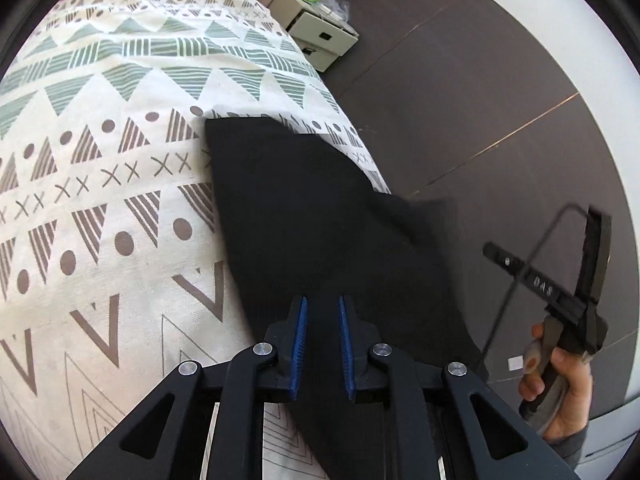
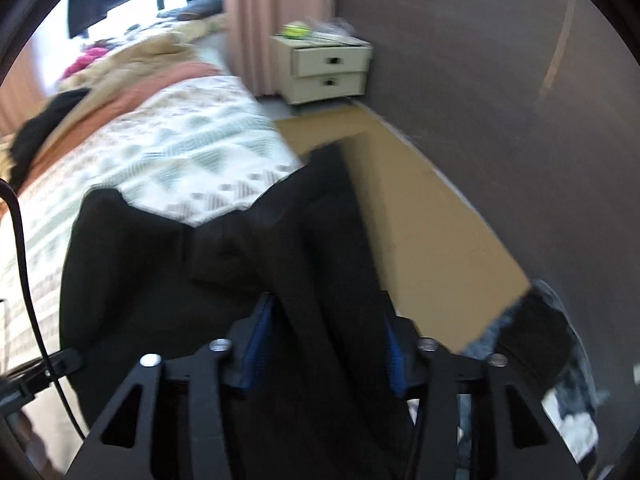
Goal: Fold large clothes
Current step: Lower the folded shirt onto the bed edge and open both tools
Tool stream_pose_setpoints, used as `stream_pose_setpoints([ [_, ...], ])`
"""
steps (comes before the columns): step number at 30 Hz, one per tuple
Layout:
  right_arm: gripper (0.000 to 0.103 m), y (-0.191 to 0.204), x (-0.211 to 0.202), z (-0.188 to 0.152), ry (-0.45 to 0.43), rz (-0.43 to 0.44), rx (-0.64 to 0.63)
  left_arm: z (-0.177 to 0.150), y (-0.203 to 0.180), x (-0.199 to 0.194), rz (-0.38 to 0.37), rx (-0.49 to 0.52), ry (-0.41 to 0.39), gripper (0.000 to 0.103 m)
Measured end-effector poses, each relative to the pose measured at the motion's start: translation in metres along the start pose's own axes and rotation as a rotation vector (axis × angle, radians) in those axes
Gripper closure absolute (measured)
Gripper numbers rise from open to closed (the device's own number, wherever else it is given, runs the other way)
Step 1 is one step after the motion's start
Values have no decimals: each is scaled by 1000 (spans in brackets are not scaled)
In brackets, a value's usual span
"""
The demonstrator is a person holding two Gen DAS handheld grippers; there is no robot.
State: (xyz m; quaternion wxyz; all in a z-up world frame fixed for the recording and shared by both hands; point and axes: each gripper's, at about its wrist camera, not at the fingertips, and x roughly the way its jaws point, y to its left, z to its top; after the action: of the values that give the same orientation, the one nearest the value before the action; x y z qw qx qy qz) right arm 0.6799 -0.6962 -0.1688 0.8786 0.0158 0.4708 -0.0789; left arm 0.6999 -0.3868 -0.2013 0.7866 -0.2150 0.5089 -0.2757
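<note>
Garment (image 1: pixel 320 216), black, runs from the bed (image 1: pixel 100 168) edge between both grippers' jaws: left gripper (image 1: pixel 323 344) pinching it narrowly, right gripper (image 2: pixel 326 344) wider around a bunched fold.

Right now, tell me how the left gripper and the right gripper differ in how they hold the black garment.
The left gripper has its blue pads set close together with a thin layer of the black garment between them; the right gripper has its pads set wide around a thick bunch of it. The left one sits over the patterned bedspread; the right one sits nearer the bed's edge, by the cardboard. Both hold the same garment.
</note>
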Motion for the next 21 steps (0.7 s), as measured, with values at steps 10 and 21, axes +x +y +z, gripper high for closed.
stream_pose_setpoints([
  [10,37,-76,-37,-90,-16,23,223,-10,20,3,40,11,22,52],
  [21,36,-120,-20,-204,7,175,606,-41,20,18,72,82,74,51],
])
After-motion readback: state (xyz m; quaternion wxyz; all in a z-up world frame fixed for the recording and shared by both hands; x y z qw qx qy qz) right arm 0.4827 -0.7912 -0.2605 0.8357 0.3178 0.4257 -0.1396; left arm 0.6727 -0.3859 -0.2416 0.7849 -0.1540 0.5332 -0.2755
